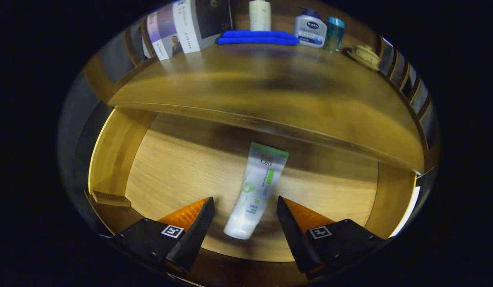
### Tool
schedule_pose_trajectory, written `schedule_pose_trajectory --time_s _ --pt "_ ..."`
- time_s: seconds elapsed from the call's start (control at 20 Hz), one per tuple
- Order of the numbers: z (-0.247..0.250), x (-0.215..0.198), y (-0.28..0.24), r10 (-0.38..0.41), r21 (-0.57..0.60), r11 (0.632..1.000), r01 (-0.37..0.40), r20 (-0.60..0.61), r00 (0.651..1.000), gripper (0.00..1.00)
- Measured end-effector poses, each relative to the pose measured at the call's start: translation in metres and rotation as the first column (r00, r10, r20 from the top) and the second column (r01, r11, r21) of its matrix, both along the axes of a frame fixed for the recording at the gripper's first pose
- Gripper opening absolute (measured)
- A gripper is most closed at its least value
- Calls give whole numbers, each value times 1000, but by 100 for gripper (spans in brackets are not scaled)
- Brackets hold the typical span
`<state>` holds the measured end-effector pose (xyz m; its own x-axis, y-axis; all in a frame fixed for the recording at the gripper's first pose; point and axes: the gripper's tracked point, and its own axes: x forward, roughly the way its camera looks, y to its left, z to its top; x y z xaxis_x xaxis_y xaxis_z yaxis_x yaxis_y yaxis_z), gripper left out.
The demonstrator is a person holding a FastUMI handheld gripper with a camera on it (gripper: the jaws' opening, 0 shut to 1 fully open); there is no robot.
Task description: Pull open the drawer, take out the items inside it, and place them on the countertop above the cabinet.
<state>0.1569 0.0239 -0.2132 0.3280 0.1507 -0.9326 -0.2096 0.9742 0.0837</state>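
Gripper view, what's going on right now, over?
Gripper open, fingers straddling the white tube, not pressing. Tube lies flat on floor of open drawer. Countertop overhangs the tube's far end. Over.

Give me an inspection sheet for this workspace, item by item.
Surface: wooden countertop, front part bare.
Job's things: drawer pulled open; one white tube lies flat on its floor, cap end toward the gripper.
Clutter: along the back of the countertop, a blue cloth, a pale bottle behind it, a pump bottle, a teal jar, a cup on a saucer and a leaflet.
Gripper: jaws open, either side of the tube's lower end, not touching it.
Cables: nothing seen.
Surroundings: slatted rails beside the countertop.
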Motion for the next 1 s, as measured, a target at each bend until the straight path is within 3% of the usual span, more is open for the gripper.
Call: schedule_pose_trajectory --time_s 0.05,0.25,0.4,0.45,0.55,0.7,0.8,1.0 --pt "-4 -3 1 4 -3 1000 -4 -24 1000 98" --pt "-20 -1 -7 -15 -68 998 12 -44 999 68" --pt "-18 -2 -6 -31 -33 999 30 -36 999 47" --pt "-17 -1 -8 -24 -32 999 23 -32 999 47" --pt "-16 1 -5 -71 11 997 71 -20 997 37" --pt "-12 -3 -5 -85 65 994 87 -26 996 36" --pt "-4 -5 -10 -58 46 997 57 18 998 36" --pt "31 -20 -14 -53 127 991 41 90 995 36"
